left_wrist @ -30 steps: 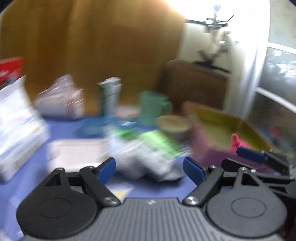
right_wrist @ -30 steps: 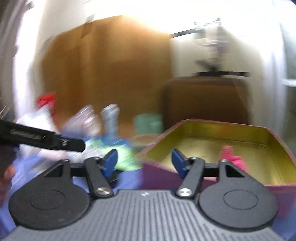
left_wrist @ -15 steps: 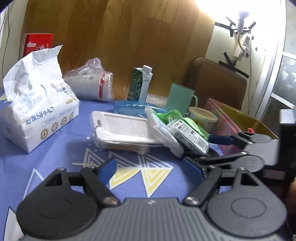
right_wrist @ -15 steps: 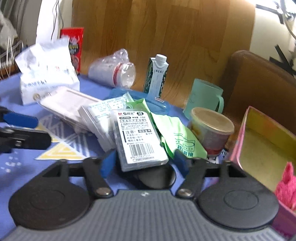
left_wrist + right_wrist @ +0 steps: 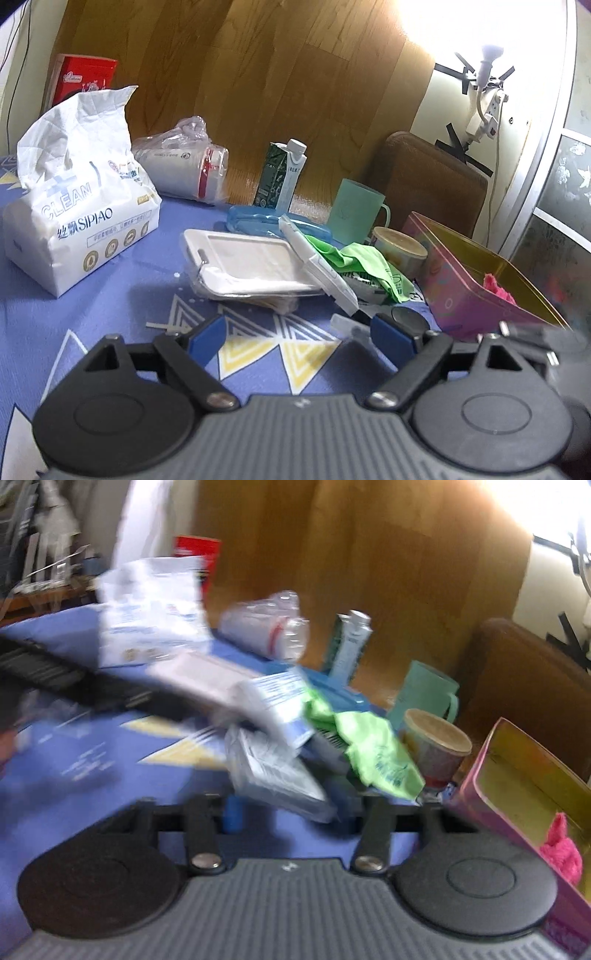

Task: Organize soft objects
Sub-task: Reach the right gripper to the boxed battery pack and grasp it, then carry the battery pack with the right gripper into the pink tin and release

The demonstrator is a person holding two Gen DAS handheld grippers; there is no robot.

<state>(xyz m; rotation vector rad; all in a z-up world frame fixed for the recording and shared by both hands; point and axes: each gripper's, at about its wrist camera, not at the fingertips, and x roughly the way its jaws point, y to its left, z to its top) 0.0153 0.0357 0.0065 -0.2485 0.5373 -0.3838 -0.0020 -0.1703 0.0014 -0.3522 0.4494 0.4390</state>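
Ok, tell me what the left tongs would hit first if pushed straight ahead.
Probably the stack of clear plastic-wrapped white card holders, lying flat on the blue patterned tablecloth straight ahead of the open left tongs. Bare cloth lies between; depth is hard to judge.

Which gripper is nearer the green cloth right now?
The right. The right gripper sits just below the green cloth, jaws just closing around a clear packet beside it. The left gripper, open, hangs farther back over bare tablecloth.
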